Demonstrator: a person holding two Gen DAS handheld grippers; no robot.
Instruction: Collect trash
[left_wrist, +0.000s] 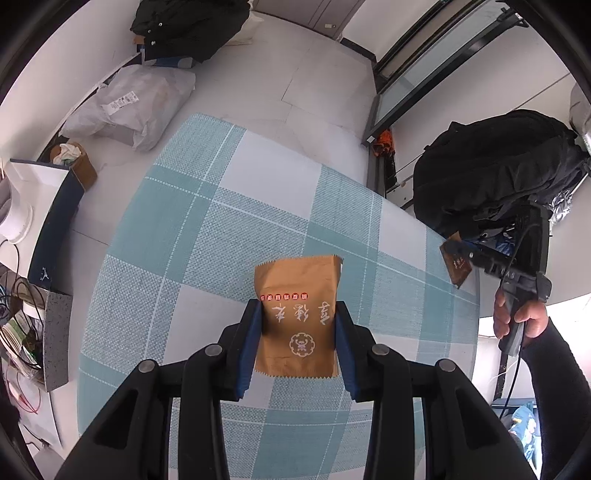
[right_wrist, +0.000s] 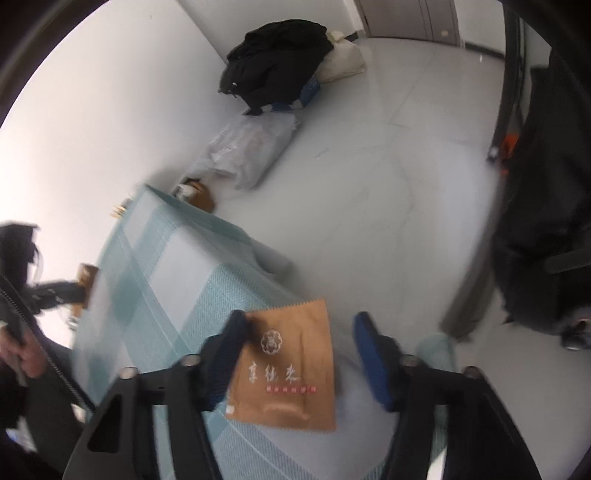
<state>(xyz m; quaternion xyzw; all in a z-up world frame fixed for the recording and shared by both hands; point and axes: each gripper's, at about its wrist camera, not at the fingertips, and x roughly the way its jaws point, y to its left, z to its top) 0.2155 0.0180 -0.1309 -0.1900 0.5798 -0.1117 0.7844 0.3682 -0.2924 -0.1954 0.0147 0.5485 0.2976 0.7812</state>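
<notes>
The right claw (right_wrist: 301, 317) stands half-wide over the table's (right_wrist: 177, 280) right-hand edge, covered in a teal-and-white checked cloth. A flat brown paper sachet with white lettering (right_wrist: 286, 373) lies between its blue-padded fingers. That sachet is off-centre. Its left edge meets the left finger (right_wrist: 236, 332), while the right finger is well apart from the right edge, so nothing is gripped yet. Its long axis runs near to far, roughly along the line the claw points, so I judge that closing would pinch it across its short width. Motion blur hides whether it rests flat or overhangs the edge.

The left claw (left_wrist: 298, 303) is narrow and holds a second brown paper sachet of the same kind (left_wrist: 297, 325) by its two long edges, above the middle of the table. This sachet also points away along the fingers. Each hand has its own sachet; the right one's is the one still to be secured.
</notes>
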